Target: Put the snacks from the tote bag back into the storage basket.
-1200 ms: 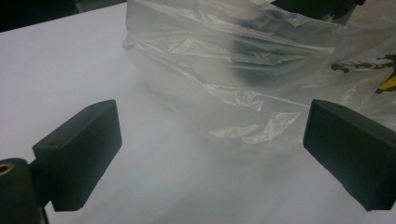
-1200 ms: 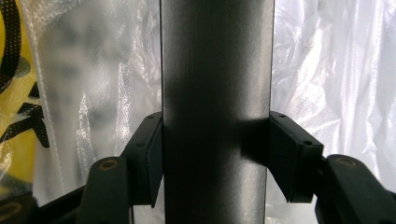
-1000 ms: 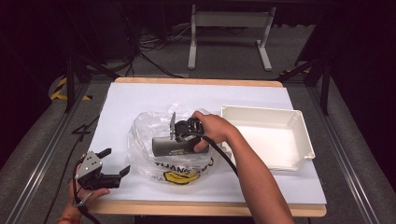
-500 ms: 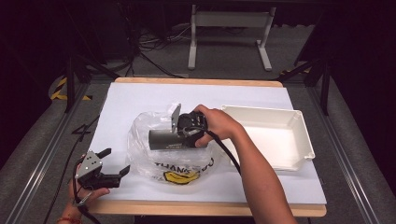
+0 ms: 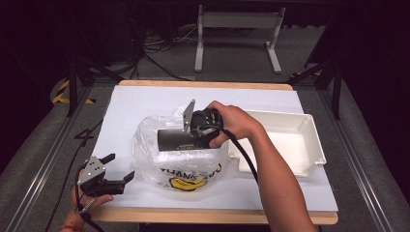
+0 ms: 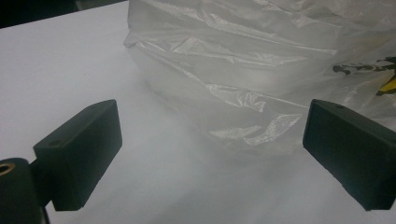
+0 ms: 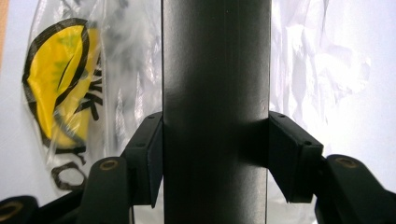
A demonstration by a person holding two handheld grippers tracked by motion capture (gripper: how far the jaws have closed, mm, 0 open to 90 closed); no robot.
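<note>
Right now your right gripper (image 7: 215, 154) has both pads clamped flat on the two sides of a dark cylinder (image 7: 215, 93), which runs straight up between them in the right gripper view. From the high view that cylinder (image 5: 180, 138) lies level above the clear plastic bag (image 5: 159, 154), held clear of the table, with your right hand (image 5: 227, 123) wrapped round the gripper body behind it. The bag sits crumpled in the middle of the white table (image 5: 145, 99), its yellow and black print (image 5: 186, 181) turned toward your side.

Your left gripper (image 5: 113, 169) stands with its jaws spread wide and nothing between them, low over the table's near left corner. In the left gripper view the two pads (image 6: 81, 149) frame the bag's folded lower edge (image 6: 224, 107); the right pad sits just beside the plastic, and I cannot tell whether it touches, while the left pad has bare white table around it.

To the right of the bag, a white tray (image 5: 316, 145) lies with its near left corner just beside the plastic and its far side near the table's right edge. Open table runs along the far edge behind the bag and down the left side past your left hand (image 5: 84, 203). The wooden front edge (image 5: 217, 216) lies just below the bag's print.
</note>
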